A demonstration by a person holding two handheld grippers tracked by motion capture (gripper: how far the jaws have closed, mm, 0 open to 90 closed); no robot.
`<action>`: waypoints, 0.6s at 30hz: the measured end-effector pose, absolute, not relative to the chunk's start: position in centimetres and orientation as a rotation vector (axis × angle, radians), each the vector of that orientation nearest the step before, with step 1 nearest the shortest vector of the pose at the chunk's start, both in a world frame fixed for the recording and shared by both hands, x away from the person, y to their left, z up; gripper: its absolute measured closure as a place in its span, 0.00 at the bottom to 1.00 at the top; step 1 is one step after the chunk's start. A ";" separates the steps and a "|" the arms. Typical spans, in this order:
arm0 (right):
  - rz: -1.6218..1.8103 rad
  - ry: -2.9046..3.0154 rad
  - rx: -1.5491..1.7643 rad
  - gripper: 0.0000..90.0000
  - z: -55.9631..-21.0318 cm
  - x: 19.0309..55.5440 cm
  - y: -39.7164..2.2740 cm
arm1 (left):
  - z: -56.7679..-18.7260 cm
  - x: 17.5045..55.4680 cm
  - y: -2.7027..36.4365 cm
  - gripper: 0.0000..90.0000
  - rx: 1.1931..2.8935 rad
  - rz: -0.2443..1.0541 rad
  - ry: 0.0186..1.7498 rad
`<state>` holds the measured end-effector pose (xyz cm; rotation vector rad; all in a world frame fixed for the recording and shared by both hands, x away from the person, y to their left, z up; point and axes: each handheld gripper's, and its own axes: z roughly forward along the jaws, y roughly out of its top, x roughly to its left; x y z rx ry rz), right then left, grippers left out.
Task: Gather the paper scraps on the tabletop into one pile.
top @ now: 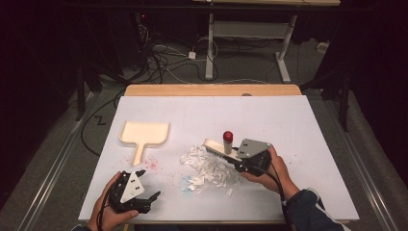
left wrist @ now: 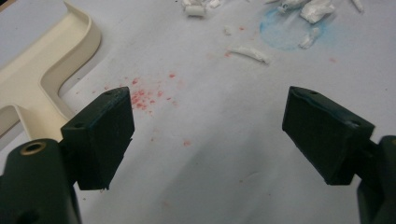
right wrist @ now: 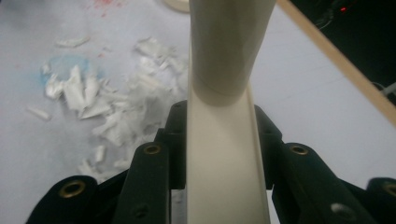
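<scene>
Looking down from the high view, the right gripper (top: 239, 162) clamps the brush (top: 222, 147) handle, bristles beside the paper scraps (top: 207, 169); the dustpan (top: 143, 134) lies left, nearer the left gripper (top: 144, 185). The left gripper view shows its jaws wide, empty. The right gripper view shows the handle pinched.

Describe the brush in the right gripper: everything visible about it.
The brush is cream-coloured, apparently plastic, with a long channel-shaped handle. In the high view its head rests against the pile of white paper scraps on the white table cover, beside a small red-capped bottle. The right gripper is shut on the handle, its black fingers clamping both sides. The bristles are too small to make out.
</scene>
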<state>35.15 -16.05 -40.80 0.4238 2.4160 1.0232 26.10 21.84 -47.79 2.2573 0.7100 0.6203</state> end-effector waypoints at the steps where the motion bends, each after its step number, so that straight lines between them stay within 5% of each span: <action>1: 1.040 2.397 0.447 0.75 -40.5 35.4 -16.2 | -47.8 26.1 21.8 0.18 2.257 0.621 0.713; 18: 0.930 2.399 0.384 0.75 -43.9 41.4 -8.9 | -48.0 26.3 21.9 0.18 2.252 0.608 0.717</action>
